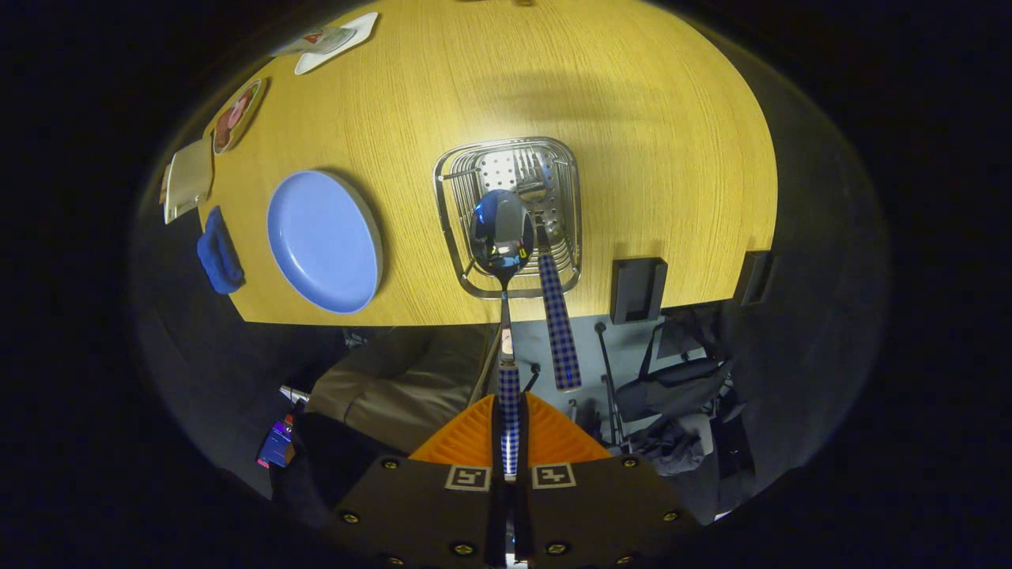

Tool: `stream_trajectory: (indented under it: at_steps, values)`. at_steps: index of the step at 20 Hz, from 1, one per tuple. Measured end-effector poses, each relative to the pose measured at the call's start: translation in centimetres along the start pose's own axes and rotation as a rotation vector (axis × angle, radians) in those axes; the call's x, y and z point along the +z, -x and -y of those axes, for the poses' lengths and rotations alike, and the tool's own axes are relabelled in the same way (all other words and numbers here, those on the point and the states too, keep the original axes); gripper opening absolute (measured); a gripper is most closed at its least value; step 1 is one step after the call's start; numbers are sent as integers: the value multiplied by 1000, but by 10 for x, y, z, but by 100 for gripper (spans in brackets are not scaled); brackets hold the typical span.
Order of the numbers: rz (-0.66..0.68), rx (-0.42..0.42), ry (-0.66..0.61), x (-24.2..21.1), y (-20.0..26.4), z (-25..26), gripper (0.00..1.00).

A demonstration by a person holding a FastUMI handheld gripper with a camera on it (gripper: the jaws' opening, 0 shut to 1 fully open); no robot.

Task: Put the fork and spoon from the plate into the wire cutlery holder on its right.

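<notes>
My gripper [509, 431] is shut on the checked handle of the spoon [502, 231], looking straight down. The spoon's shiny bowl hangs over the open top of the wire cutlery holder [452, 207] on the wooden table. The fork [558, 316] stands in the holder, its checked handle leaning out toward me, just right of the spoon. The blue plate [324, 241] lies bare on the table to the left of the holder.
A blue cloth [219, 254] lies left of the plate, with cards and coasters [236, 116] beyond it. Two dark clamps [638, 289] grip the table's near edge right of the holder. Below the edge are a person's trouser leg [395, 387] and a chair [672, 387].
</notes>
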State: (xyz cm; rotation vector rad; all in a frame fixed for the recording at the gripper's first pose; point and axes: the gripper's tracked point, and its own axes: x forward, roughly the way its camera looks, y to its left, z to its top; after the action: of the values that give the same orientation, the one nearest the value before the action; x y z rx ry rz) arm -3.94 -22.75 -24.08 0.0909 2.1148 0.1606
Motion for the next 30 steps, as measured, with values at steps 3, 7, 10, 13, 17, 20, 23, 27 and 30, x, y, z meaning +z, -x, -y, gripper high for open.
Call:
stream_trajectory:
  at_steps: [3, 7, 10, 13, 17, 20, 23, 27, 30]
  values:
    - [-31, 6, -7, 8, 0, -2, 5]
    - [-74, 1, -2, 20, -2, -3, 5]
    - [-112, -13, 4, 23, -5, 2, 5]
    - [-132, -24, 9, 31, -3, 1, 5]
    - [-168, -44, 31, 33, 2, 3, 5]
    - [-184, -45, 39, 34, 3, 3, 6]
    - [-186, -45, 44, 33, 2, 2, 9]
    - [-167, -48, 58, 36, 10, 4, 11]
    - [-142, -46, 60, 37, 13, 3, 11]
